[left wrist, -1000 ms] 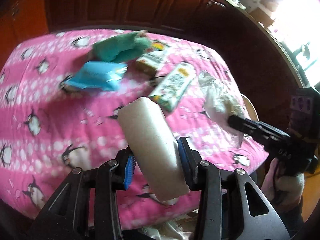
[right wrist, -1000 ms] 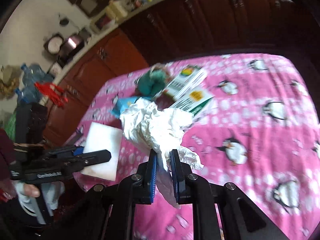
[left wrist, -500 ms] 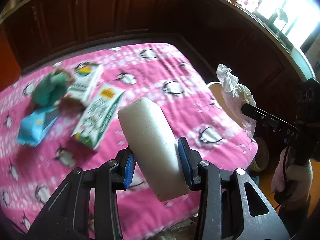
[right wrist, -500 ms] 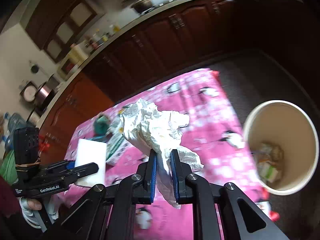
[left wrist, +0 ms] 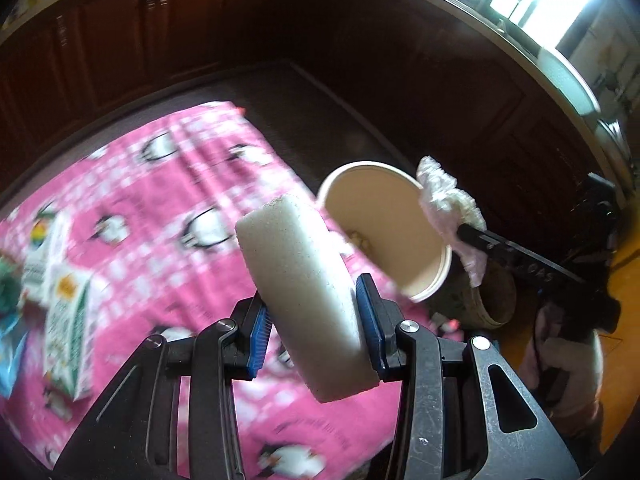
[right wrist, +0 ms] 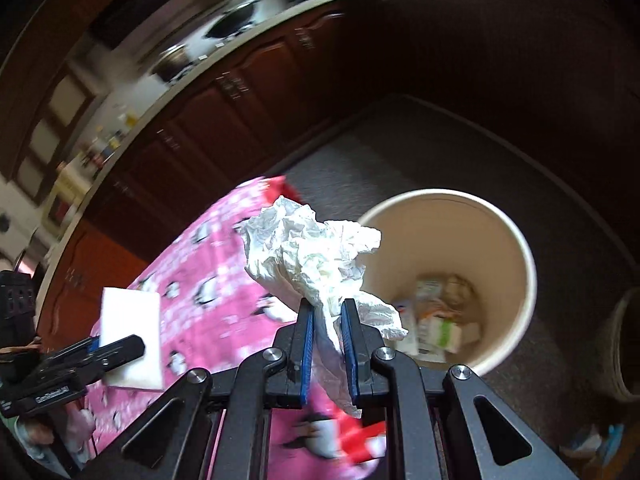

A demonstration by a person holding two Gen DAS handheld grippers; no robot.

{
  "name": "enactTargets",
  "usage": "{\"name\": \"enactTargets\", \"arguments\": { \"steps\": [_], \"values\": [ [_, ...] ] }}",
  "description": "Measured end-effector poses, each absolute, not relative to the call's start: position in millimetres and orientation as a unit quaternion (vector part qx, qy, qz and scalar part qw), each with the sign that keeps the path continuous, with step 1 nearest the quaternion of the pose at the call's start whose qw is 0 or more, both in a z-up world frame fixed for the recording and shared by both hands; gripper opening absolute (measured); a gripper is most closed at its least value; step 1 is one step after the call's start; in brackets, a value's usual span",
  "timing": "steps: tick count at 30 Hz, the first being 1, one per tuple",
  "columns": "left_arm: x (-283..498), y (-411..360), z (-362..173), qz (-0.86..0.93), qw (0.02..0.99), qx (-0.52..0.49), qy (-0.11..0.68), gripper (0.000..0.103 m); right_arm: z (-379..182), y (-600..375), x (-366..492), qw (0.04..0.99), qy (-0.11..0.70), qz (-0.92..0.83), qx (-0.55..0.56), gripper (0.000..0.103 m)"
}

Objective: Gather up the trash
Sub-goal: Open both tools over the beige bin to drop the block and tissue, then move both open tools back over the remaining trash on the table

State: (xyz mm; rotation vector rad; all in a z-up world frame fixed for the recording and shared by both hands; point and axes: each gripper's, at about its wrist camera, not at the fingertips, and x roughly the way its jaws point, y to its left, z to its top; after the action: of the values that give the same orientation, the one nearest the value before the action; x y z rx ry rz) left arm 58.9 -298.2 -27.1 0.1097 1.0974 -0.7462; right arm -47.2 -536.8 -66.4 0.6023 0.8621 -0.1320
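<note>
Now my left tongs [left wrist: 316, 316] gripped the sponge [left wrist: 304, 300], my right tongs [right wrist: 325, 340] the crumpled tissue [right wrist: 310, 254]; bin [right wrist: 524, 256] partly filled, cartons [left wrist: 66, 320] waited on the pink cloth [left wrist: 160, 208].

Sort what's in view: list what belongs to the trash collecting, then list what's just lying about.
Job in hand:
- white foam block, clamped in the left gripper
- crumpled paper, pinched in the right gripper
- trash bin, already holding litter
- cartons on the pink penguin cloth

Lying about:
- pans on the counter
- dark wood cabinets
</note>
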Motion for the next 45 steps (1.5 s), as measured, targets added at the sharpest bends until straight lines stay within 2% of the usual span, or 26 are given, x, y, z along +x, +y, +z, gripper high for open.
{"name": "enactTargets", "arguments": {
  "steps": [9, 10, 11, 12, 13, 15, 16, 27, 45],
  "values": [
    [79, -372, -49, -0.367, 0.768, 0.046, 0.522, 0.039, -99, -578, -43, 0.837, 0.427, -0.133, 0.316, 0.013],
    [82, -379, -52, -0.369, 0.767, 0.04, 0.524, 0.04, -100, -581, -42, 0.836, 0.425, -0.137, 0.32, 0.015],
    [84, -382, -55, -0.369, 0.767, 0.037, 0.524, 0.04, -102, -586, -41, 0.834, 0.422, -0.142, 0.325, 0.024],
    [86, -387, -58, -0.367, 0.767, 0.036, 0.525, 0.042, -103, -590, -41, 0.833, 0.419, -0.148, 0.329, 0.037],
    [88, -390, -61, -0.365, 0.766, 0.036, 0.527, 0.046, -103, -592, -40, 0.833, 0.417, -0.152, 0.329, 0.041],
    [88, -394, -67, -0.362, 0.765, 0.032, 0.531, 0.055, -101, -595, -42, 0.835, 0.414, -0.154, 0.328, 0.041],
    [88, -394, -70, -0.362, 0.764, 0.029, 0.533, 0.056, -101, -595, -42, 0.835, 0.414, -0.154, 0.327, 0.041],
    [76, -378, -77, -0.357, 0.766, 0.041, 0.532, 0.056, -109, -581, -43, 0.832, 0.425, -0.129, 0.332, 0.042],
    [65, -309, -45, -0.322, 0.803, 0.04, 0.5, 0.056, -79, -521, -34, 0.855, 0.421, -0.077, 0.292, 0.046]
  ]
}}
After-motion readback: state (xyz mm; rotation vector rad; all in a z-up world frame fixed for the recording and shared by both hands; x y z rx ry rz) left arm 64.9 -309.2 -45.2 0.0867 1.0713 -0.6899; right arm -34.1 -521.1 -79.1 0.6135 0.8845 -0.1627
